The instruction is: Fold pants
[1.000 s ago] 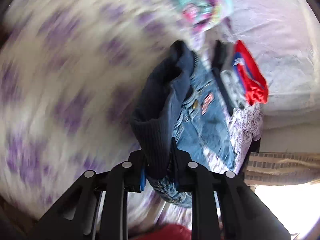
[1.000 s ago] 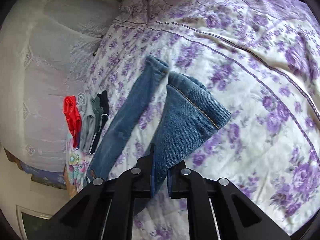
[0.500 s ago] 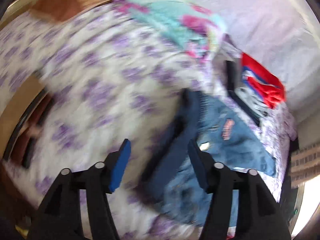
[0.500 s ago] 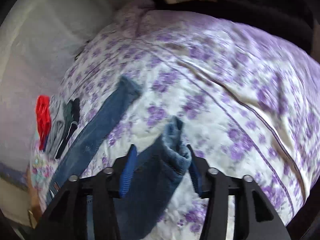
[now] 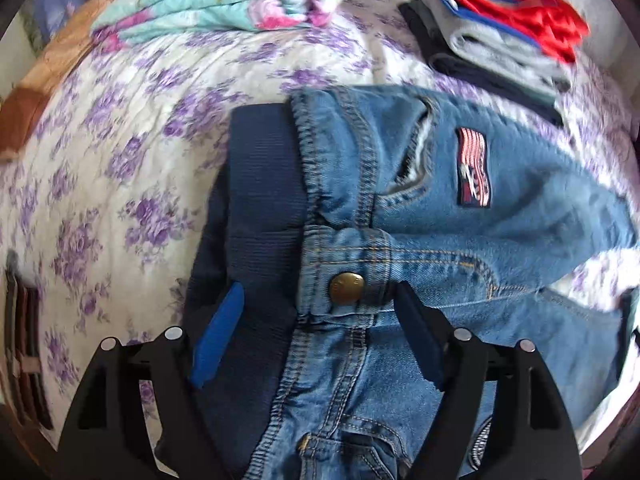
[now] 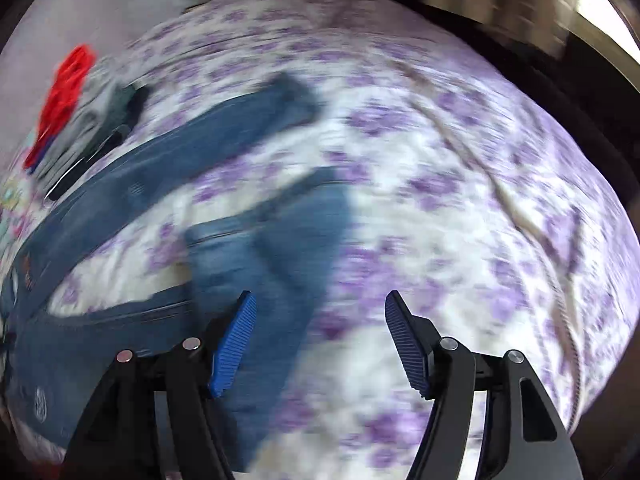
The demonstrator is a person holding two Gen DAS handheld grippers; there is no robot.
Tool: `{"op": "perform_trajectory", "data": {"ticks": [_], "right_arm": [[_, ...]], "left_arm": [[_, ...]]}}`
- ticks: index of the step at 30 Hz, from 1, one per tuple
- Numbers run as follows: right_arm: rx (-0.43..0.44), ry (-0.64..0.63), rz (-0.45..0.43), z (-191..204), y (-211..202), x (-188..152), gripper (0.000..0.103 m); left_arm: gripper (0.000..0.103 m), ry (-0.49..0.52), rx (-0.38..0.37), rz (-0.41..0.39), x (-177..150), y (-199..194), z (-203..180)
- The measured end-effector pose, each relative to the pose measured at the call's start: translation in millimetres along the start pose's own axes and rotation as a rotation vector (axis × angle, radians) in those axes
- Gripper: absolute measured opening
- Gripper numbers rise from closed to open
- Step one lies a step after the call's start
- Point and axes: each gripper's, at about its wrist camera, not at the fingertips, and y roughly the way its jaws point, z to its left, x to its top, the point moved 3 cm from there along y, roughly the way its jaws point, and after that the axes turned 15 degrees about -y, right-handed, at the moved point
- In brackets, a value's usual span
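The blue denim pants [image 5: 420, 208] are spread on the purple-flowered quilt [image 5: 120, 140]. Left gripper [image 5: 316, 340] and right gripper [image 6: 320, 340] are opening, nothing clenched. The 2 legs should be aligned before regrasping.

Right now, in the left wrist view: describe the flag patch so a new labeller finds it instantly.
Start at the bed's purple-flowered quilt, then the blue jeans spread across it below the stack of folded clothes. On the denim, right of the pocket opening, sits the flag patch, upright and rectangular. Its red and white stripes set it apart from the round brass button lower left.
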Motion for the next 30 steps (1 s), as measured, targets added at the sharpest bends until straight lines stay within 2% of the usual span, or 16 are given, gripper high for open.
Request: {"op": "perform_trajectory", "data": {"ticks": [2, 4, 7, 9, 10, 12, 14, 16, 17, 20, 22, 23, 25, 27, 29, 30], "right_arm": [[-0.018, 0.079, -0.048, -27.6, -17.0, 2.3, 0.067], [0.018, 0.02, -0.134, -16.2, -38.3, 11.4, 0.067], [0.2, -0.184, -0.208, 63.2, -54.0, 23.7, 0.067], [0.409, -0.268, -0.165, 121.6, -44.2, 18.7, 0.066], [0.474, -0.282, -0.135, 148.9, -35.1, 14.2, 0.066], [0.516, -0.278, -0.072, 176.2, -7.8, 9.9, 0.066], [0.489, -0.244, -0.003, 177.4, 17.0, 6.1, 0.066], [0.393, -0.192, 0.038, 152.2, 27.7, 0.7, 0.062], [0.324, -0.163, 0.026, 132.0, 24.4, 1.0, 0.058], [0.117, -0.008, -0.039, 55.3, 1.4, -1.8, 0.058], [-0.04, 0.101, -0.037, 8.4, -7.8, -7.7, 0.066], [-0.073, 0.112, -0.049, -6.4, -12.7, -9.5, 0.066], [-0.07, 0.097, -0.091, -16.2, -25.0, -7.2, 0.066], [-0.029, 0.044, -0.134, -1.6, -31.4, -2.6, 0.068], [0.017, -0.028, -0.115, 23.7, -22.0, -0.7, 0.082], [0.037, -0.057, -0.086, 37.6, -12.3, -2.8, 0.083]], "left_arm": [[0.075, -0.052, -0.044, 0.005, 2.8, -2.8, 5.8], [0.076, -0.092, -0.069, 0.004, 5.2, -9.9, 5.6], [0.082, -0.082, -0.061, -0.038, 8.5, -19.6, -3.4], [0.087, -0.057, -0.047, -0.049, 8.7, -19.4, -11.6], [0.088, -0.041, -0.032, -0.049, 7.4, -17.3, -16.2], [0.091, -0.021, -0.007, -0.036, 4.2, -12.2, -19.8], [0.093, -0.018, 0.08, -0.005, -2.3, 2.9, -15.7], [0.097, 0.008, 0.12, 0.002, -8.9, 10.0, -13.0], [0.098, 0.019, 0.123, -0.005, -11.0, 9.4, -13.1], [0.098, 0.02, 0.135, -0.008, -16.9, 7.9, -8.6], [0.098, 0.005, 0.13, -0.012, -17.5, 7.2, -6.4], [0.098, 0.003, 0.13, -0.018, -17.2, 6.1, -7.1], [0.098, 0.002, 0.129, -0.024, -16.2, 3.8, -9.8], [0.098, -0.002, 0.105, -0.029, -14.2, -1.3, -13.4], [0.098, -0.011, 0.089, -0.053, -14.9, -10.5, -17.5], [0.098, -0.014, 0.073, -0.062, -13.7, -14.1, -19.5]]}}
